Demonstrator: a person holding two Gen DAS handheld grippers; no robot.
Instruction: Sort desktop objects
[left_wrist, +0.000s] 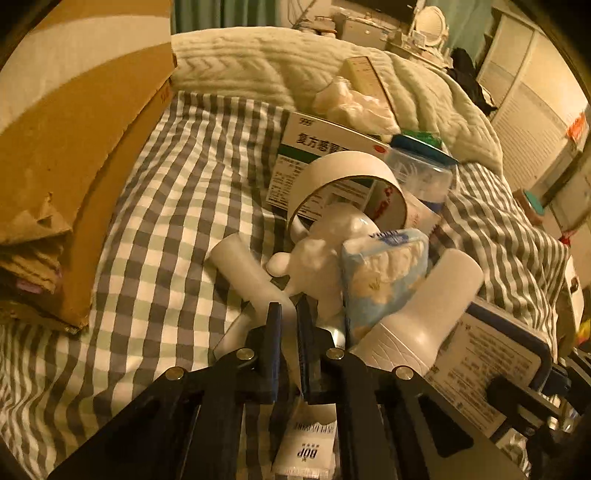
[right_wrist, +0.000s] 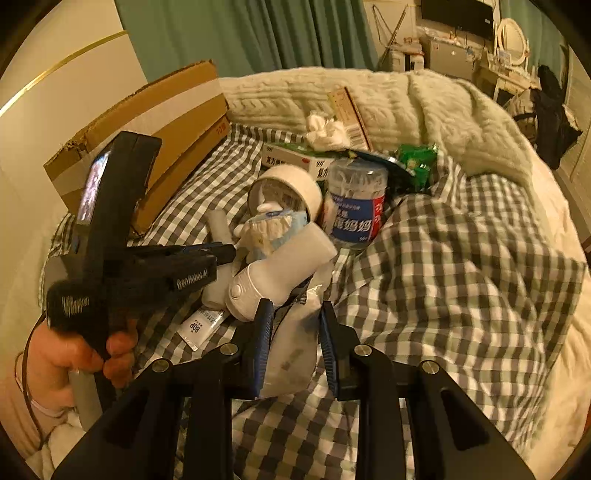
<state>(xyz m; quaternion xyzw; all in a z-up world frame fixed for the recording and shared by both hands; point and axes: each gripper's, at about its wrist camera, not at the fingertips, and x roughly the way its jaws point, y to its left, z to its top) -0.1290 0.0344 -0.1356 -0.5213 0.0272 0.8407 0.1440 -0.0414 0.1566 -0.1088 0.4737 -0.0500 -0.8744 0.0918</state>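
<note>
A heap of small items lies on a checked bedsheet (left_wrist: 166, 206). My left gripper (left_wrist: 289, 306) is shut, its tips against a white tube (left_wrist: 243, 269) and the foot of a white figurine (left_wrist: 325, 254); whether anything is pinched I cannot tell. From the right wrist view, the left gripper (right_wrist: 231, 254) pokes into the heap from the left. My right gripper (right_wrist: 295, 310) is shut on a crumpled white packet (right_wrist: 291, 354), just below a white bottle (right_wrist: 277, 273). A tissue pack (left_wrist: 384, 277), a tape roll (left_wrist: 351, 173) and a cotton-swab jar (right_wrist: 354, 210) sit behind.
A cardboard box (left_wrist: 74, 147) lies along the left edge of the bed. A medicine box (left_wrist: 314, 147), crumpled tissue (right_wrist: 325, 133) and a green packet (right_wrist: 417, 158) lie at the back, before a cream blanket (right_wrist: 406, 107). A small sachet (left_wrist: 306, 450) lies under my left gripper. A hand (right_wrist: 74, 354) holds its handle.
</note>
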